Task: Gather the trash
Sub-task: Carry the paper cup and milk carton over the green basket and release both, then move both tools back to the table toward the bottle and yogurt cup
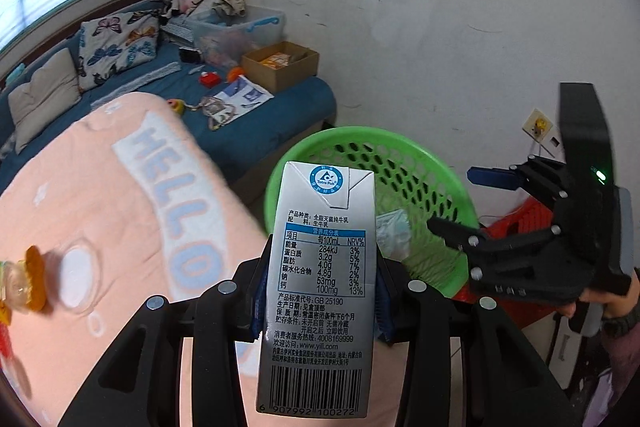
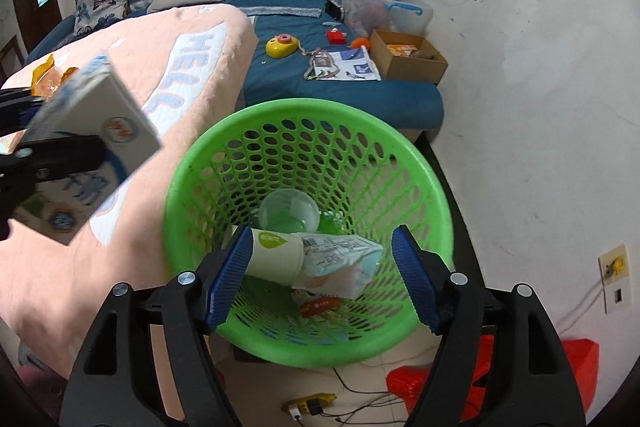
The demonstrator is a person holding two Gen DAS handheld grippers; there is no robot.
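My left gripper [image 1: 320, 303] is shut on a white milk carton [image 1: 320, 291] and holds it upright over the pink blanket, near the rim of the green mesh trash basket [image 1: 404, 143]. In the right wrist view the carton [image 2: 96, 119] is at the left, left of the basket [image 2: 308, 115]. My right gripper [image 2: 320, 275] is open and empty above the basket, which holds a paper cup [image 2: 276, 259], a clear plastic lid [image 2: 288, 211] and crumpled wrappers [image 2: 340, 263]. The right gripper also shows in the left wrist view [image 1: 460, 203].
A pink "HELLO" blanket [image 1: 120, 207] covers the bed at the left, with orange wrapped snacks [image 1: 24, 279] on it. A blue sofa [image 2: 344, 83] with toys, papers and a cardboard box [image 2: 408, 61] lies behind. A red stool [image 2: 492, 367] and a power strip [image 2: 308, 405] are on the floor.
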